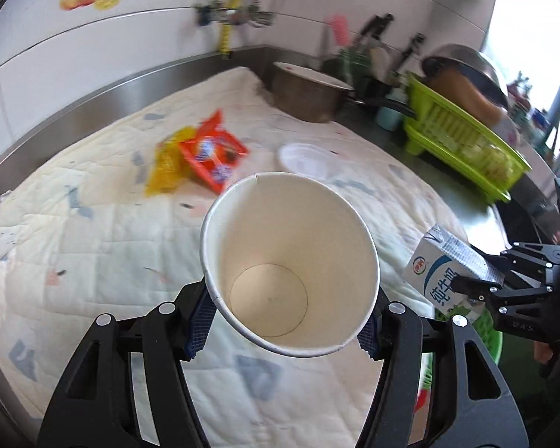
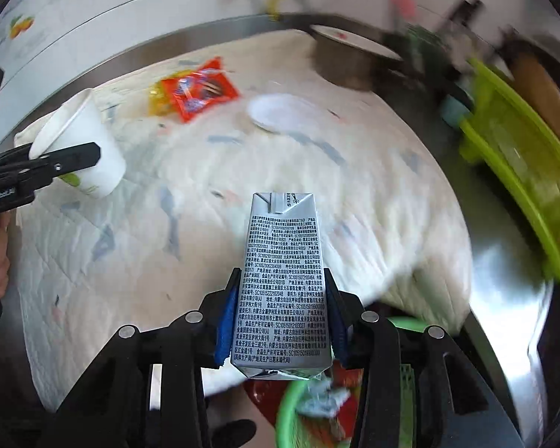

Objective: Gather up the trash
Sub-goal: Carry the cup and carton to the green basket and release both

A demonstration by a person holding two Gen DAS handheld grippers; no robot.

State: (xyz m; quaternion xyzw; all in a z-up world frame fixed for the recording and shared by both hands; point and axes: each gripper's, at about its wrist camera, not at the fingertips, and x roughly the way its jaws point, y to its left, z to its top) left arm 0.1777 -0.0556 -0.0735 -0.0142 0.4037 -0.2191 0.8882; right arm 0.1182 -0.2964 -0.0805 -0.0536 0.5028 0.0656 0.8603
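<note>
My left gripper [image 1: 283, 321] is shut on an empty white paper cup [image 1: 291, 261] and holds it above the quilted cloth; the cup also shows in the right wrist view [image 2: 82, 138]. My right gripper [image 2: 280, 313] is shut on a grey milk carton [image 2: 283, 280], held over a green basket [image 2: 302, 410] with trash in it. The carton [image 1: 444, 272] shows at the right of the left wrist view. An orange wrapper [image 1: 212, 153] and a yellow wrapper [image 1: 164, 164] lie on the cloth, with a white plastic lid [image 1: 306, 158] beside them.
A quilted cloth [image 1: 93, 246] covers the steel counter. A metal pot [image 1: 310, 93] with a lid stands at the back. A green dish rack [image 1: 463, 142] with a steel bowl stands at the right. The tiled wall runs behind.
</note>
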